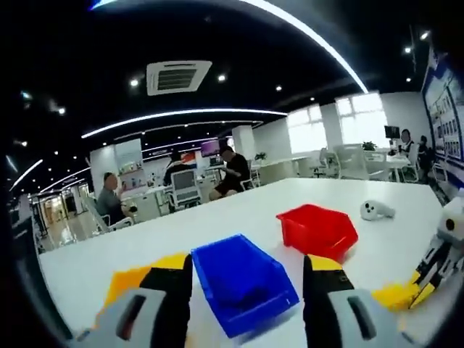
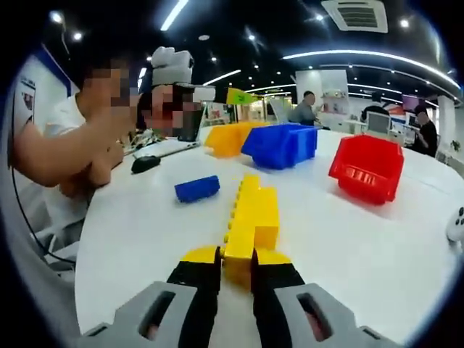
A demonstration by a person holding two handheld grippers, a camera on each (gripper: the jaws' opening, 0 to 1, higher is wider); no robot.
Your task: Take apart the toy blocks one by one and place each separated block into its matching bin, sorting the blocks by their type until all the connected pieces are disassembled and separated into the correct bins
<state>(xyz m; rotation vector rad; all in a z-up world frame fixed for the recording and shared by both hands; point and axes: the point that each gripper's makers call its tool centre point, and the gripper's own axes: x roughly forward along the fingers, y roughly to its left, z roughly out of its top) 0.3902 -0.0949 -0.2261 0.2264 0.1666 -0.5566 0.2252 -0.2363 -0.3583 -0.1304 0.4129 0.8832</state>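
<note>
Right claw is clamped on yellow blocks, stacked and studded; left claw is held wide open, empty, over blue bin.

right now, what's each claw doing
Left claw: open, holding nothing, the blue bin seen between its jaws.
Right claw: shut on the yellow block stack.

No legible text — the wall poster shows print too blurred to read.
</note>
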